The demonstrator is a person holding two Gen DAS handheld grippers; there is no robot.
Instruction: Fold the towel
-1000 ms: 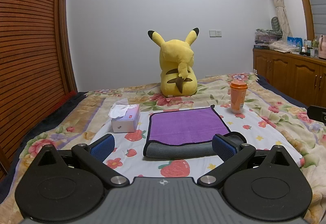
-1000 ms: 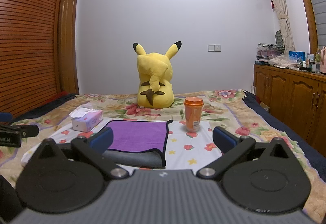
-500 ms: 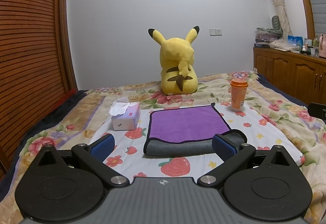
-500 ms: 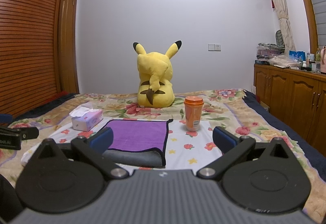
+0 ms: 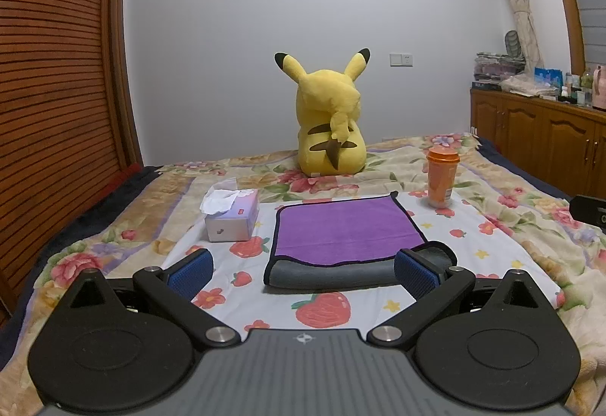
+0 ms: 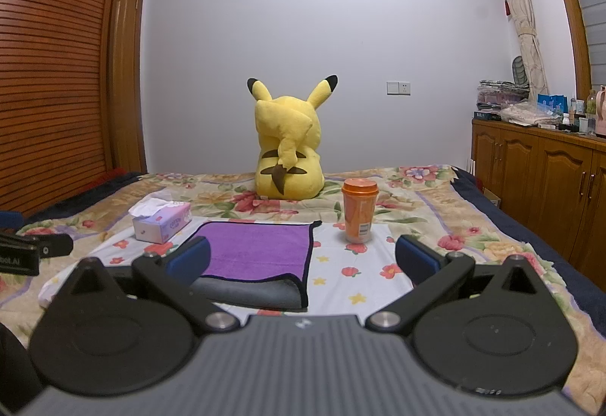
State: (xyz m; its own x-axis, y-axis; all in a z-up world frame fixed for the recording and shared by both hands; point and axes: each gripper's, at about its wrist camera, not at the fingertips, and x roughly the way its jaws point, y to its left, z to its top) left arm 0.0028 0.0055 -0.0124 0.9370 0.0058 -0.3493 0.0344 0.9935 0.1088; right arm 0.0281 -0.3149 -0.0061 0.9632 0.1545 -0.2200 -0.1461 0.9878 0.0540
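Note:
A purple towel with a grey underside and black trim lies folded on the floral bedsheet, its grey fold edge nearest me. It also shows in the right wrist view. My left gripper is open and empty, held just short of the towel's near edge. My right gripper is open and empty, above the towel's right near corner. The left gripper's body shows at the left edge of the right wrist view.
A tissue box stands left of the towel. An orange cup stands to its right, and a yellow plush toy sits behind. A wooden cabinet lines the right wall. A slatted wooden wardrobe stands on the left.
The left gripper has pulled back and risen slightly, so the towel sits a little farther off. The right view is nearly unchanged. Both grippers stay open.

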